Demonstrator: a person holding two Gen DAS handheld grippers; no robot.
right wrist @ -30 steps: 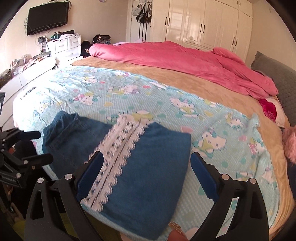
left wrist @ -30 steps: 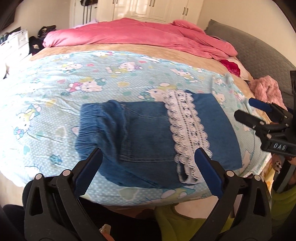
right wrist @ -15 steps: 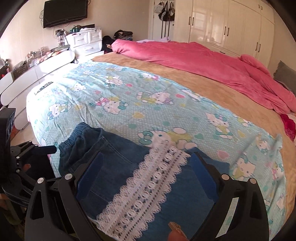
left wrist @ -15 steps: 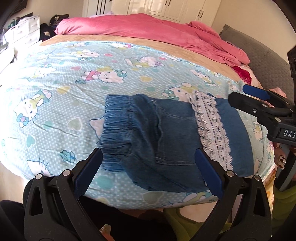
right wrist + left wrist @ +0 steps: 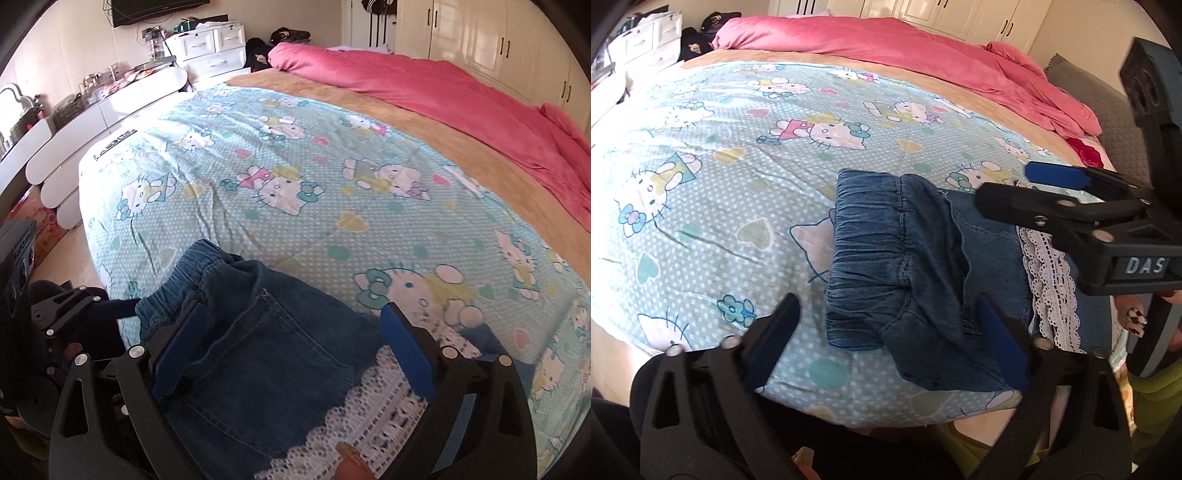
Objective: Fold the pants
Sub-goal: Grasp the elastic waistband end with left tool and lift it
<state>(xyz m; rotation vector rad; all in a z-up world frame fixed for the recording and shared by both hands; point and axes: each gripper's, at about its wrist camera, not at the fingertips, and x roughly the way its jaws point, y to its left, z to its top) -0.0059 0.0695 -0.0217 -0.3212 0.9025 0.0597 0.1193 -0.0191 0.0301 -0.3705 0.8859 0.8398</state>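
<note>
Folded blue denim pants (image 5: 916, 273) with a white lace band (image 5: 1052, 284) lie at the near edge of the bed; the elastic waistband (image 5: 871, 236) faces left. They also show in the right wrist view (image 5: 266, 365), with the lace (image 5: 373, 413) at the lower right. My left gripper (image 5: 886, 332) is open and empty, just in front of the waistband end. My right gripper (image 5: 291, 339) is open and empty, low over the pants with a finger on either side of the back pocket. The right gripper also shows in the left wrist view (image 5: 1034, 192), above the lace.
The pants rest on a light blue cartoon-cat sheet (image 5: 738, 177). A pink duvet (image 5: 923, 51) is bunched at the far side. A grey headboard (image 5: 1115, 122) is at the right. White drawers and a low white unit (image 5: 110, 103) stand left of the bed.
Both grippers have shifted left along the pants toward the waistband end. The right gripper has come closer and lower over the denim. The pants have not moved.
</note>
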